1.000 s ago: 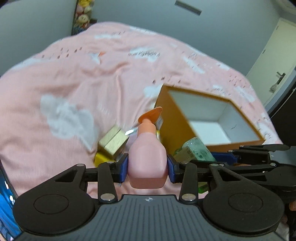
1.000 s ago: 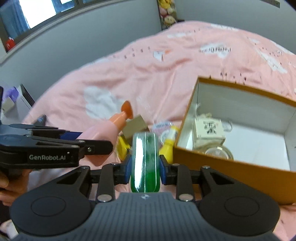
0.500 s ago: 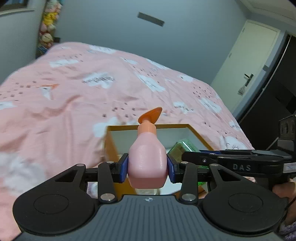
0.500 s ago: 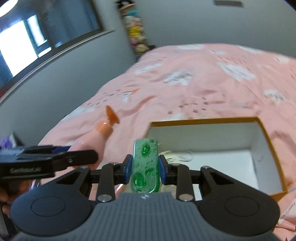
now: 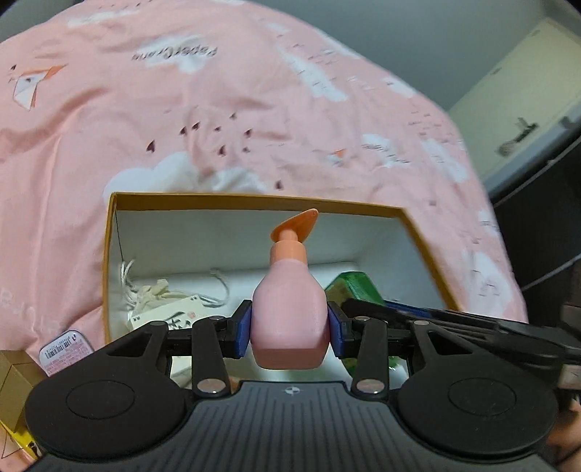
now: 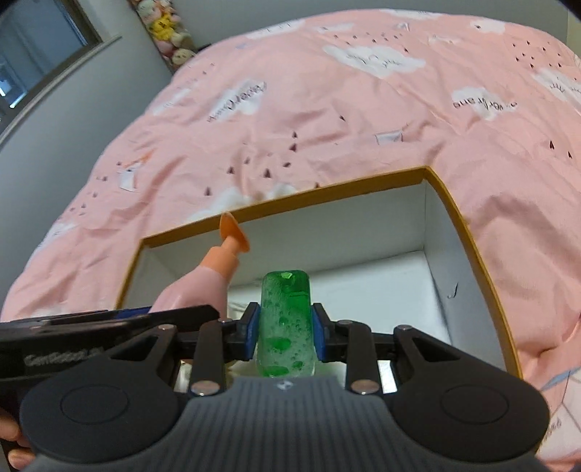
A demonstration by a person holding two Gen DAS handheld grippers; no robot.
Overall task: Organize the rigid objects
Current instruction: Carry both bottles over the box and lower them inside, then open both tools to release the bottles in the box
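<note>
My left gripper [image 5: 289, 328] is shut on a pink pump bottle [image 5: 288, 312] with an orange pump head, held over the open orange box [image 5: 109, 232] with white inner walls. My right gripper [image 6: 285, 336] is shut on a clear green bottle [image 6: 285, 323] with bubbles in it, also above the box [image 6: 454, 214]. The two grippers hang side by side; the pink bottle [image 6: 203, 287] shows left of the green one in the right wrist view, and the green bottle [image 5: 354, 287] peeks out right of the pink one in the left wrist view.
Inside the box lies a white tagged packet with strings [image 5: 159, 305]. Left of the box on the pink bedspread [image 5: 218, 109] sit a small pink-labelled tin [image 5: 63, 350] and a tan and yellow box [image 5: 12, 385]. A door [image 5: 515, 90] stands far right, plush toys [image 6: 165, 25] at the bed's head.
Both grippers moved with their bottles from the pile of items beside the box to above its open inside, and now tilt further down into it.
</note>
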